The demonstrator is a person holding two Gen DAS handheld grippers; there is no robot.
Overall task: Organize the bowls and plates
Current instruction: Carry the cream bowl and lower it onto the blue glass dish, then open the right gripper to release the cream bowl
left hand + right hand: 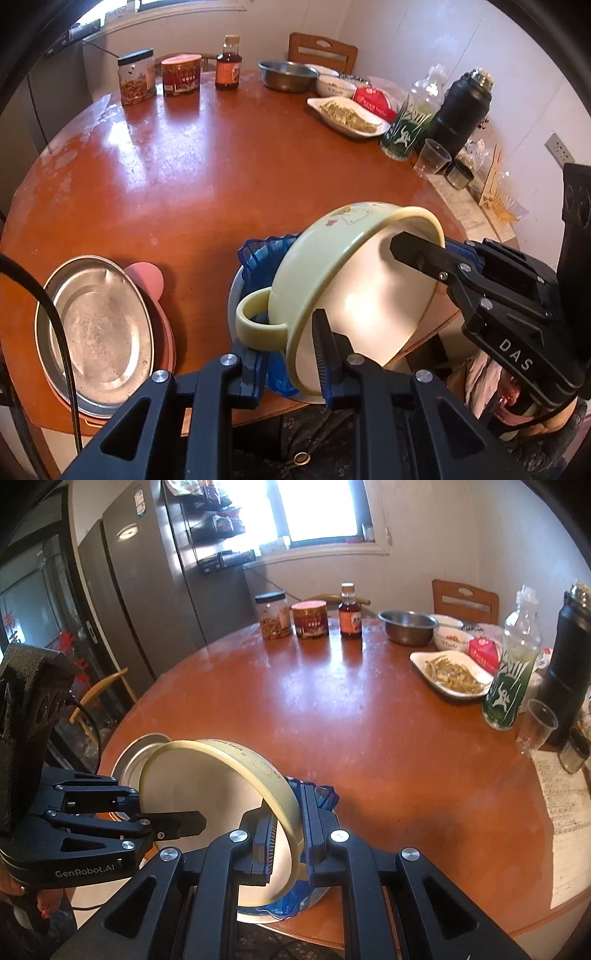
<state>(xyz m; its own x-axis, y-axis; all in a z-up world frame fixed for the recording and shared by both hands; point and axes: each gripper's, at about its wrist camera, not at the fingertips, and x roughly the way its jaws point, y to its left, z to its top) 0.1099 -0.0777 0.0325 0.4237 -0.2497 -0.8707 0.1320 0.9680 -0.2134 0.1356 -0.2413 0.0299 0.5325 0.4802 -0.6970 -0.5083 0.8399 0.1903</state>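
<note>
A pale yellow bowl (pixel 332 251) with a loop handle (pixel 258 325) and a cartoon print hangs tilted on its side over the near table edge. My left gripper (pixel 291 362) is shut on its rim beside the handle. My right gripper (pixel 406 247) is shut on the opposite rim. In the right wrist view the right gripper (pixel 291 834) clamps the rim of the yellow bowl (pixel 207 782), with the left gripper (pixel 184 823) reaching inside. Just beneath sits a blue fluted bowl (pixel 258 258) nested in a white bowl (pixel 232 295). A steel plate (pixel 99 325) lies on a pink plate (pixel 147 275) to the left.
On the round wooden table (pixel 203 166), the far side holds jars (pixel 136 77), a syrup bottle (pixel 228 66), a steel bowl (pixel 288 75) and a dish of food (pixel 347 114). A green bottle (pixel 410 122), black flask (pixel 461 107) and plastic cup (pixel 432 158) stand right.
</note>
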